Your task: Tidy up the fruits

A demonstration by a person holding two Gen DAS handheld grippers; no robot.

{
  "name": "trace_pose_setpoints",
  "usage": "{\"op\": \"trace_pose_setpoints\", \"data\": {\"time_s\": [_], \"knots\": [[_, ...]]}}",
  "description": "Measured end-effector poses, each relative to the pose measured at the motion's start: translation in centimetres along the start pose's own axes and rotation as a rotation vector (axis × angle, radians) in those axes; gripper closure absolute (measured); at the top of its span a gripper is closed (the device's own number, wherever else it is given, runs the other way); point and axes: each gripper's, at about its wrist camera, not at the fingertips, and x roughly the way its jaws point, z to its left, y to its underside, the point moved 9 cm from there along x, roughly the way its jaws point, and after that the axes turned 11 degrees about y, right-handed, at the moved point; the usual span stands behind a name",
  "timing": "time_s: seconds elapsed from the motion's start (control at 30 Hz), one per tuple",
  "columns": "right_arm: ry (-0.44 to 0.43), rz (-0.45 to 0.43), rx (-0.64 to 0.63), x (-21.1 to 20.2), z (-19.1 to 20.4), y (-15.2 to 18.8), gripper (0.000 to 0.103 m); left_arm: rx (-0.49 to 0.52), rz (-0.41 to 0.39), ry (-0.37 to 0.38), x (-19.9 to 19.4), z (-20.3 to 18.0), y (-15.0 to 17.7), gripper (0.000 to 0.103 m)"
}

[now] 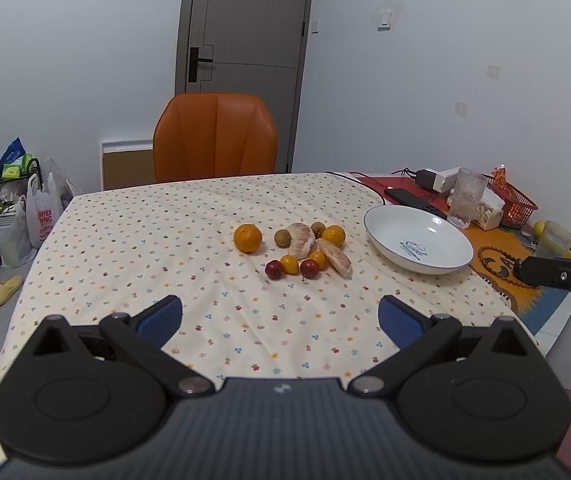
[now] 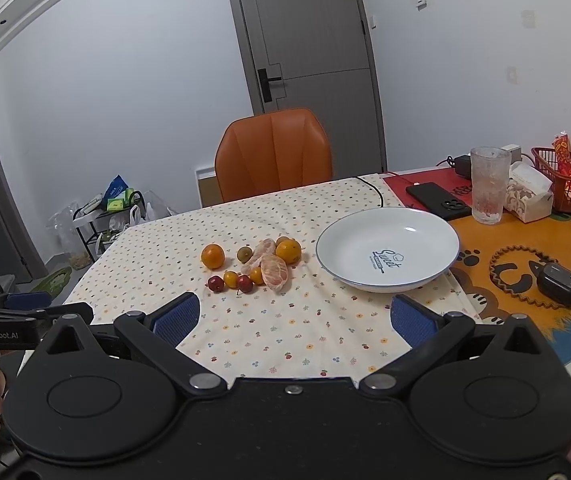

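A cluster of fruit lies mid-table on the dotted cloth: a large orange (image 1: 247,238) (image 2: 212,256) at its left, a second orange (image 1: 333,235) (image 2: 288,251), two peeled pomelo pieces (image 1: 300,240) (image 2: 274,273), small green, yellow and red fruits (image 1: 274,269) (image 2: 216,283). An empty white plate (image 1: 418,239) (image 2: 387,249) stands right of the cluster. My left gripper (image 1: 280,320) is open and empty, well short of the fruit. My right gripper (image 2: 294,320) is open and empty, also short of the fruit and plate.
An orange chair (image 1: 216,137) (image 2: 273,154) stands at the far table edge. At the right are a glass (image 2: 488,185), a phone (image 2: 437,200), a red basket (image 2: 568,180), a tissue pack (image 2: 528,196) and a dark case (image 2: 560,289). A rack and bags (image 1: 17,208) stand on the floor, left.
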Motion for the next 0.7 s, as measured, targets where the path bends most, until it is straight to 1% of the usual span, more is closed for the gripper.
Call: {"op": "trace_pose_setpoints", "data": {"time_s": [0.33,0.57,0.7], "knots": [[0.002,-0.001,-0.004,-0.1,0.1,0.0,0.0,0.004,-0.002,0.003,-0.2,0.0,-0.1,0.0],[0.007,0.018,-0.002,0.5,0.3,0.2,0.0,0.012,0.002,0.007,0.1,0.1,-0.1,0.0],[-0.014,0.031,0.002,1.1,0.5,0.2,0.0,0.009,-0.004,0.008,0.6,0.5,-0.4,0.0]]}}
